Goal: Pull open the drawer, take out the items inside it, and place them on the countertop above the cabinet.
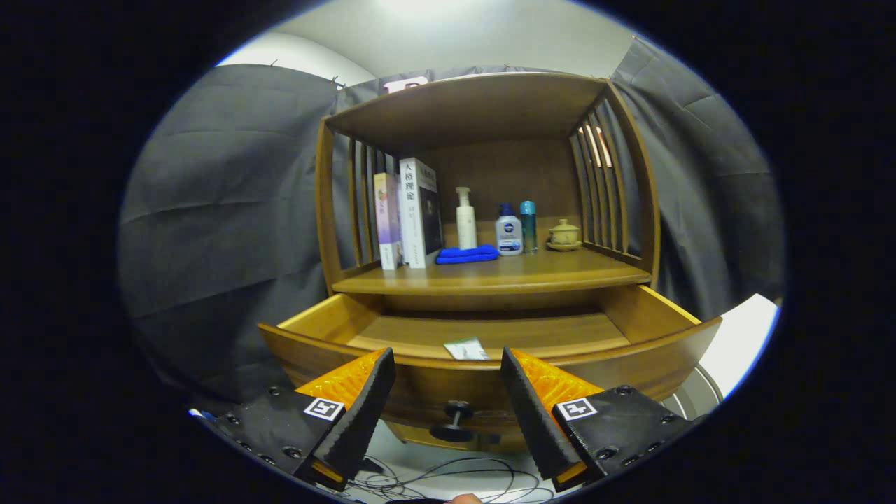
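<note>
Nearest, gripper [448,364] fingers spread apart, holding nothing, just short of the drawer front; drawer knob [455,420] below and between them. Drawer [651,318] pulled open; one small packet [467,348] lies inside near the front wall, just beyond the fingers. Above, on the bench [490,278]: two upright books [409,217], folded blue cloth [467,254], white pump bottle [465,218], blue-capped bottle [509,231], teal canister [528,225], lidded cup [564,234] on saucer.
</note>
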The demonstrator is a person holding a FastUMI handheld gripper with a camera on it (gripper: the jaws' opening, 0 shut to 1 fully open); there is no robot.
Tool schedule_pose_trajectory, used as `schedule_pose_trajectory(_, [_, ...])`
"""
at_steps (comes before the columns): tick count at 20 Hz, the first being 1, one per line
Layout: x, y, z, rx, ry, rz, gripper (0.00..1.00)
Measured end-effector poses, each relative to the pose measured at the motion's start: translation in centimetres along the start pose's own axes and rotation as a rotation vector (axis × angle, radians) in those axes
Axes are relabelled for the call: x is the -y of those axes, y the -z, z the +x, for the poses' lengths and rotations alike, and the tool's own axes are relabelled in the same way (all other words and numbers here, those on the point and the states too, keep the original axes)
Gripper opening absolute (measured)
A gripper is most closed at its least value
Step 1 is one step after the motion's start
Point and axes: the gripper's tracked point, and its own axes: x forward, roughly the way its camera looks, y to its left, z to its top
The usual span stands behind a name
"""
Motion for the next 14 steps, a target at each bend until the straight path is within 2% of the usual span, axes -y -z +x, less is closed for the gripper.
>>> schedule_pose_trajectory(3, [0.7, -2.8, 0.7, 0.035, 0.027, -0.039, 0.95])
schedule_pose_trajectory(6, [0.8, -5.3, 2.5, 0.037, 0.013, -0.01, 0.95])
schedule_pose_trajectory(9, [1.2, -6.0, 4.7, -0.047, -0.009, 0.022, 0.95])
schedule_pose_trajectory(14, [1.8, -6.5, 8.6, -0.18, -0.037, -0.128, 0.95])
